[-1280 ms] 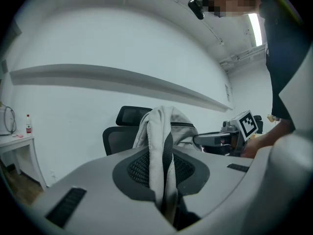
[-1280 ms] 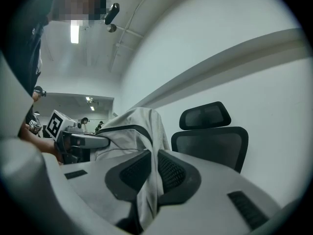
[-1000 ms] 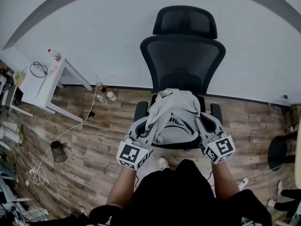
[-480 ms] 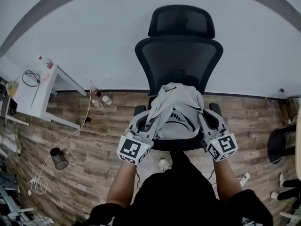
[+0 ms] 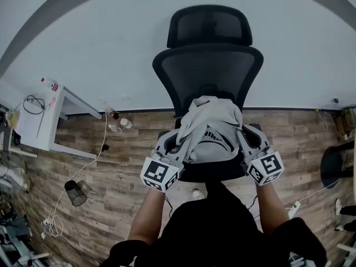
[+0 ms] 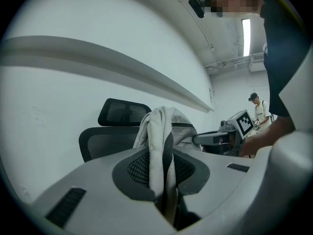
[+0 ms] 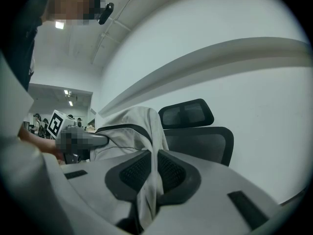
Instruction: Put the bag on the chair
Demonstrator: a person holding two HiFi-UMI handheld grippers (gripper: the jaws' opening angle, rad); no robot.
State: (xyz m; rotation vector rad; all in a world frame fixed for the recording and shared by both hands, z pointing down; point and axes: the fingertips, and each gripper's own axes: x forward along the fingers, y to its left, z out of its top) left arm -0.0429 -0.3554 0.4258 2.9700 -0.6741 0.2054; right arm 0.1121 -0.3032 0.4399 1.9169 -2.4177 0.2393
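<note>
The black mesh chair [image 5: 208, 71] stands on the wood floor [image 5: 111, 166] before a white wall. The grey bag [image 5: 214, 132] hangs over the chair's seat, just in front of the backrest (whether it touches the seat I cannot tell), and is held up between both grippers. The left gripper [image 5: 179, 142] has its fingers [image 6: 137, 166] pinching a fold of cloth on the bag's left side. The right gripper [image 5: 243, 135] pinches the right side likewise.

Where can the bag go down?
The chair seat in front of the backrest looks bare under the bag. Floor between it and the white table is open; near the bin it's cluttered.
</note>
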